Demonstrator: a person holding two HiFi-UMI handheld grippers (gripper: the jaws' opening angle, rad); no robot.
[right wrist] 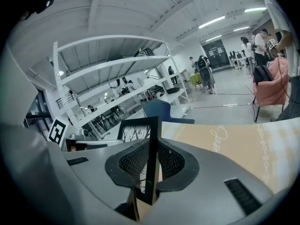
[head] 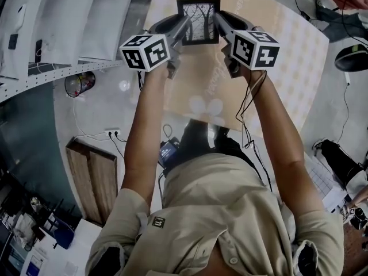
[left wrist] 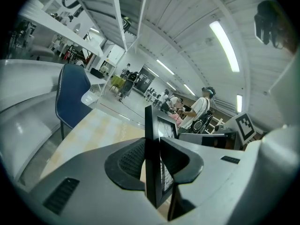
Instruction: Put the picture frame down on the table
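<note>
Frame (head: 198, 20): held upright over table (head: 282, 56), gripped by 2 opposite side edges; contact with tabletop not discernible. Left gripper (head: 181, 31): clamped on left edge, pads pinching the thin moulding. Right gripper (head: 223, 26): clamped likewise on right edge. Risks, as judged: twisting or slipping from the narrow grip if 1 hand lowers faster than the other; corner striking first if lowered tilted; tipping over on release if stood on bottom edge unsupported. Level lowering and release of both grips together advised.
</note>
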